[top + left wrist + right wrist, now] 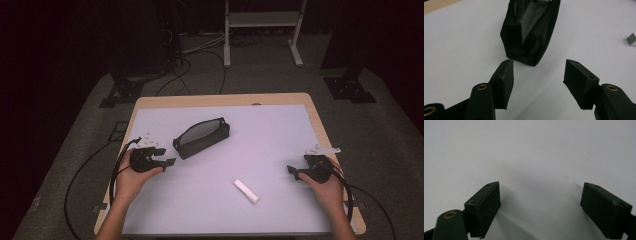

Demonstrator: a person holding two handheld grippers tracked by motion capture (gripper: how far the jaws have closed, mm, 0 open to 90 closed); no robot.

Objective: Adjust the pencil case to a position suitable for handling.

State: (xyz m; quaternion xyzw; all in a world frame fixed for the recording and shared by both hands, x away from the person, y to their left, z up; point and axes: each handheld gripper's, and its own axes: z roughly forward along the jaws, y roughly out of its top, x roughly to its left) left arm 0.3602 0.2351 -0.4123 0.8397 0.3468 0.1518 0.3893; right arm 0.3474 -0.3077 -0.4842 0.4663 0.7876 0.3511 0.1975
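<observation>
A black pouch (201, 138) lies on the white mat (280, 130) that covers the table (220, 100), left of centre and nearer the far edge, with its long axis slanting from the near left toward the far right. The left gripper (170, 162) is held in the person's left hand (131, 176) near the table's left edge, just beside the pouch's near end and not touching it. In the left gripper view the jaws stand partly open with nothing between them, and the pouch (530, 30) lies just beyond the fingertips (505, 75), its near end facing the camera. The right gripper (292, 172) is held in the right hand (325, 186) near the table's right edge, well apart from the pouch. In the right gripper view its jaws stand wide open over bare mat (531, 152), holding nothing. A small white block (246, 191) lies on the mat toward the near edge, between the two grippers, nearer the right one and touching neither; its corner (632, 39) shows at the right border of the left gripper view.
</observation>
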